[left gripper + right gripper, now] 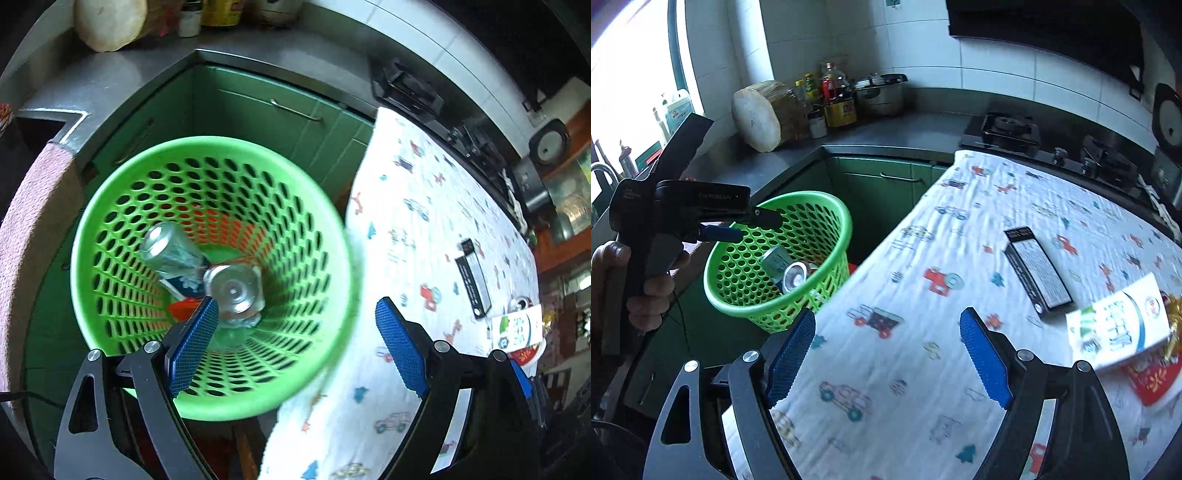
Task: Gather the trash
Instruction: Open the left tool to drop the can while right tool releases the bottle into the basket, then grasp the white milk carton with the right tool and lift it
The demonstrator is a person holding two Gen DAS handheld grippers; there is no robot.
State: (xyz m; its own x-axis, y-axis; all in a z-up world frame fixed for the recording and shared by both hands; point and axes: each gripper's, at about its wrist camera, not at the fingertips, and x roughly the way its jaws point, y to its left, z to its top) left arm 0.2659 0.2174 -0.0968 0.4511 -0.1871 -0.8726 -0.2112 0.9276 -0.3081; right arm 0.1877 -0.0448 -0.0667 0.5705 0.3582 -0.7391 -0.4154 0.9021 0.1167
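Note:
A green perforated basket (207, 144) (827, 201) stands on the floor beside the cloth-covered table (908, 373). Two empty drink cans (170, 251) (232, 288) lie in it, along with a red scrap (181, 308). My left gripper (295, 302) (757, 225) hangs open over the basket with nothing between its fingers. My right gripper (886, 314) is open and empty over the table's near left part. On the cloth to the right lie a black box (1038, 273) (472, 280), a white and green carton (1119, 325) (517, 328) and a red packet (1152, 380).
Green cabinets (882, 192) and a grey L-shaped counter (894, 129) stand behind the basket. The counter bears a round chopping block (757, 118), bottles, a pot (881, 94) and a gas hob (1012, 129). A pink cloth (29, 229) hangs at the left.

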